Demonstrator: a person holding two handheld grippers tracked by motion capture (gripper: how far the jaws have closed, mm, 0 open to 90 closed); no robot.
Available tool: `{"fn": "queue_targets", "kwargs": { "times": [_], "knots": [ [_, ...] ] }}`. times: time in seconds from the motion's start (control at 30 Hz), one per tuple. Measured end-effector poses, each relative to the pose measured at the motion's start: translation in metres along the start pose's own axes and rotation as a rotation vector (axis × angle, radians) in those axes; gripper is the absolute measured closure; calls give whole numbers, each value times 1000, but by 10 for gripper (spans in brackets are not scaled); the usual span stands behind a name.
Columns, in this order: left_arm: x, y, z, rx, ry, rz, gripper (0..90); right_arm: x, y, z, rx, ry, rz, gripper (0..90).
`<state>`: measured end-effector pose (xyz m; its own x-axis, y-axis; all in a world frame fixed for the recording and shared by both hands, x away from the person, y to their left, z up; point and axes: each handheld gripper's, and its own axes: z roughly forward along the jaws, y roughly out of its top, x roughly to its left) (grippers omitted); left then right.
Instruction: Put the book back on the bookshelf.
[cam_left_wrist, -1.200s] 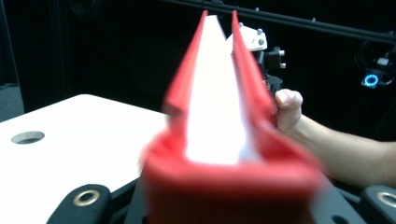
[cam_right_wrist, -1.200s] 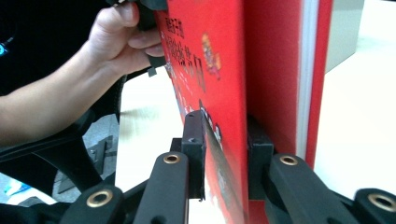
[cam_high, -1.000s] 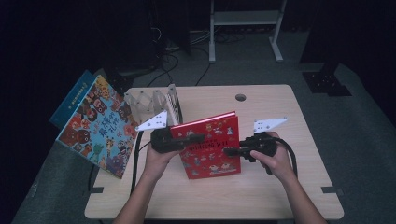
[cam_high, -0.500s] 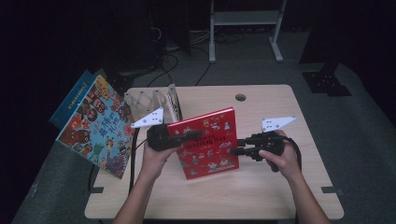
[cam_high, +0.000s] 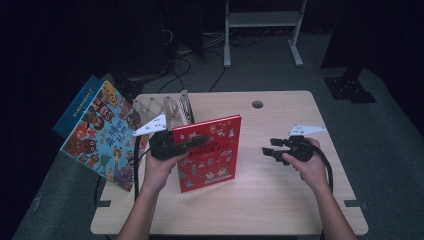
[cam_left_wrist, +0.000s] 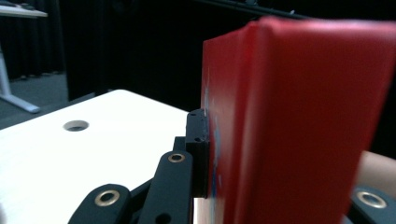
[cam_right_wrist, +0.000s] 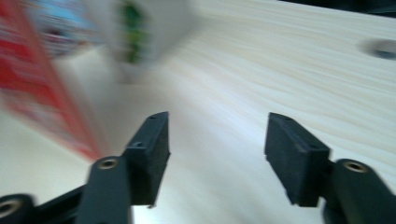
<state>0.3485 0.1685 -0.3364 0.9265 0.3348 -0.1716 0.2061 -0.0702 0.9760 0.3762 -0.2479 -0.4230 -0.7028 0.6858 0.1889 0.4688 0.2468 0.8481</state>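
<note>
I hold the thin red hardcover picture book (cam_high: 210, 152) upright on the pale wooden bench (cam_high: 280, 200), its lower edge resting there. My left gripper (cam_high: 192, 142) is clenched on the book's near-left edge; in the left gripper view one of its fingers (cam_left_wrist: 198, 149) presses flat against the red cover (cam_left_wrist: 303, 121).

My right gripper (cam_high: 267, 151) stands well apart from the book's free edge. Its jaws have just been opening, and they are released with nothing between them, bare bench beyond.

I judge the step as a hand-over complete: the left carries the book alone. The next move calls for steering it toward the clear slotted book rack (cam_high: 167, 107) just behind the left fingers without letting it tip.

The second left finger is hidden behind the cover. The right gripper view is blurred. The large colourful picture book (cam_high: 102, 135) overhangs the bench; what supports it I cannot tell.
</note>
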Motion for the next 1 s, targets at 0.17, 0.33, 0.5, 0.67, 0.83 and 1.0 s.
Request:
{"fn": "queue_targets", "kwargs": {
  "times": [0.17, 0.33, 0.5, 0.67, 0.83, 1.0],
  "knots": [
    [0, 2, -8, 20, 44, 6, 794, -21, -15, 6, 73, -227, -9, 279],
    [0, 5, -18, 17, 71, 5, 794, -38, -28, 11, 116, -301, 50, 262],
    [-3, 9, -33, 5, 109, 3, 794, -50, -37, 14, 139, -384, 72, 268],
    [-4, 12, -50, 1, 160, 1, 794, -55, -42, 16, 150, -418, 83, 233],
    [-5, 15, -67, -10, 192, -1, 794, -61, -47, 18, 163, -420, 99, 204],
    [-5, 16, -82, -14, 219, -4, 794, -63, -49, 19, 166, -432, 99, 155]
  ]
}}
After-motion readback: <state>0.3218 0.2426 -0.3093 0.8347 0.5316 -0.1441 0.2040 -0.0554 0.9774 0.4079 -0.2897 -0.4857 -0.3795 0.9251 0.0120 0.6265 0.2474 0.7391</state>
